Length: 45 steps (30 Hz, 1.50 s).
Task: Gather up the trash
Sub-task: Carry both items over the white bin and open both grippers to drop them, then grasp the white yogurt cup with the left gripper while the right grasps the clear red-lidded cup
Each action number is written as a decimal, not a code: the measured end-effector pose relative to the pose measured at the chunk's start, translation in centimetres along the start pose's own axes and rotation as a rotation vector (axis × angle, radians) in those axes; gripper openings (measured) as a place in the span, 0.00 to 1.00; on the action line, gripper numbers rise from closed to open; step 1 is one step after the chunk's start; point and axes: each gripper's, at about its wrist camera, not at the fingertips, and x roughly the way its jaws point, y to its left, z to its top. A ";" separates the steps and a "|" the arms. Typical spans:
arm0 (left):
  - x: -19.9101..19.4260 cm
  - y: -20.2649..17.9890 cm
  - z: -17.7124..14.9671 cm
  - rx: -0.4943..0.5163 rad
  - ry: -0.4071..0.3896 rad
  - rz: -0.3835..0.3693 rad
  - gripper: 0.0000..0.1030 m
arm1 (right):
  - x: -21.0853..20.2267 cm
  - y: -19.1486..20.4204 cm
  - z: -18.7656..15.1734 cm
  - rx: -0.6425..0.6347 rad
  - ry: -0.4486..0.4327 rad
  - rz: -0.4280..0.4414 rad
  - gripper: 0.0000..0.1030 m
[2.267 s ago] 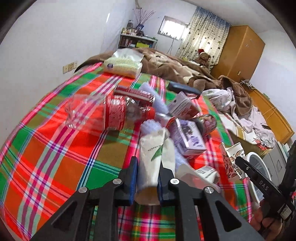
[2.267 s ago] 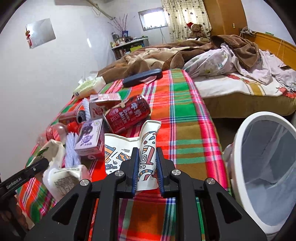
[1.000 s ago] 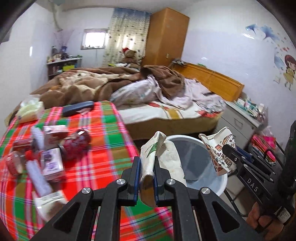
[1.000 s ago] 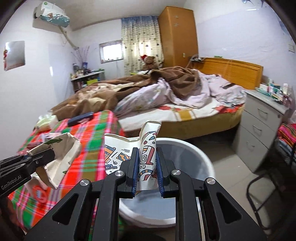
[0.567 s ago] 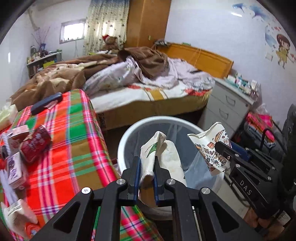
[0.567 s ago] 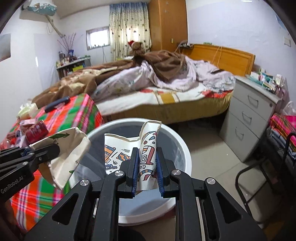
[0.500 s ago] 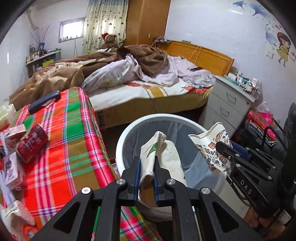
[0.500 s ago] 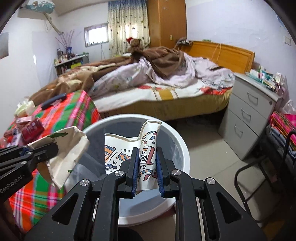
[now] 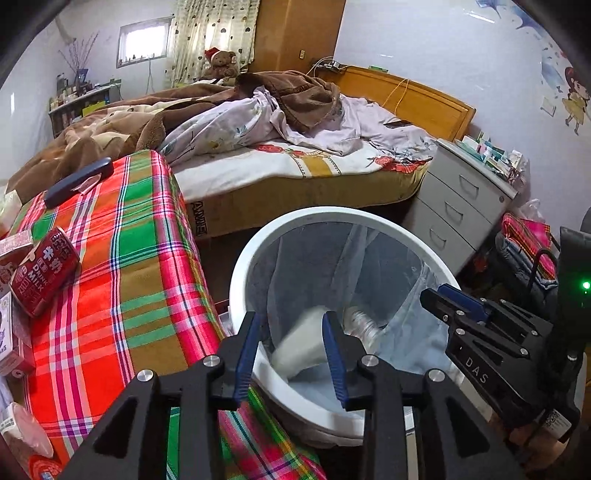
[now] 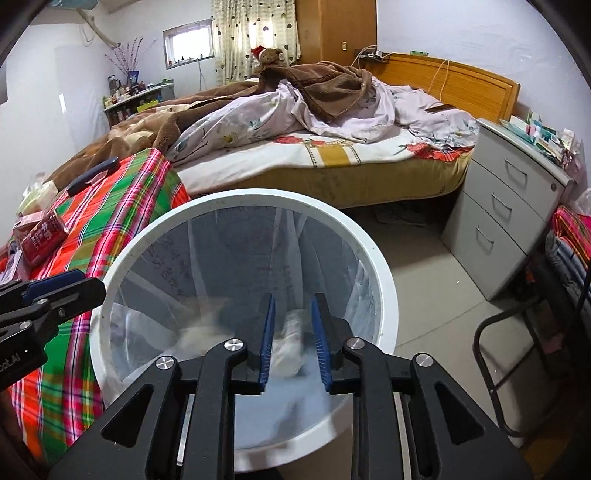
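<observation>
Jaws of both the left gripper (image 9: 291, 343) and the right gripper (image 10: 293, 341) have just been opening above the white bin (image 10: 384, 273) — nothing pinched; two blurred paper cups (image 9: 301, 345) (image 10: 291, 349) lie loose inside it.

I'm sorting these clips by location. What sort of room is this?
A lived-in bedroom, most likely in a home: an unmade bed with a wooden headboard, a wardrobe, and a grey drawer unit beside the bed.

Blurred paper cups (image 9: 301, 341) inside bin (image 9: 240, 273)
</observation>
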 end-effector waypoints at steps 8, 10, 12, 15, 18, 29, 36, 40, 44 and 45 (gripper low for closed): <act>-1.8 1.2 -0.6 -0.020 -0.022 0.024 0.34 | -0.8 0.5 0.1 0.003 -0.033 0.012 0.30; -2.8 1.6 -0.8 -0.027 -0.038 0.027 0.34 | -1.1 0.8 0.2 0.005 -0.041 0.021 0.32; -3.8 2.2 -1.0 -0.038 -0.054 0.035 0.34 | -1.4 1.1 0.3 0.002 -0.052 0.033 0.34; -5.3 3.2 -1.5 -0.060 -0.079 0.058 0.34 | -2.0 2.0 0.4 -0.006 -0.069 0.055 0.34; -7.1 4.1 -2.2 -0.073 -0.103 0.083 0.34 | -2.6 3.0 0.5 -0.017 -0.091 0.080 0.39; -13.7 8.9 -5.1 -0.147 -0.197 0.194 0.42 | -4.7 7.9 0.0 -0.073 -0.133 0.210 0.46; -16.7 12.4 -6.9 -0.207 -0.227 0.239 0.43 | -4.9 10.7 -0.7 -0.117 -0.118 0.275 0.46; -17.7 14.4 -8.2 -0.241 -0.230 0.261 0.46 | -5.0 12.5 -1.2 -0.143 -0.109 0.313 0.47; -18.2 16.4 -9.8 -0.269 -0.223 0.280 0.48 | -5.2 14.4 -2.1 -0.163 -0.087 0.360 0.49; -18.3 16.9 -10.1 -0.277 -0.218 0.278 0.48 | -5.2 14.8 -2.3 -0.169 -0.082 0.373 0.52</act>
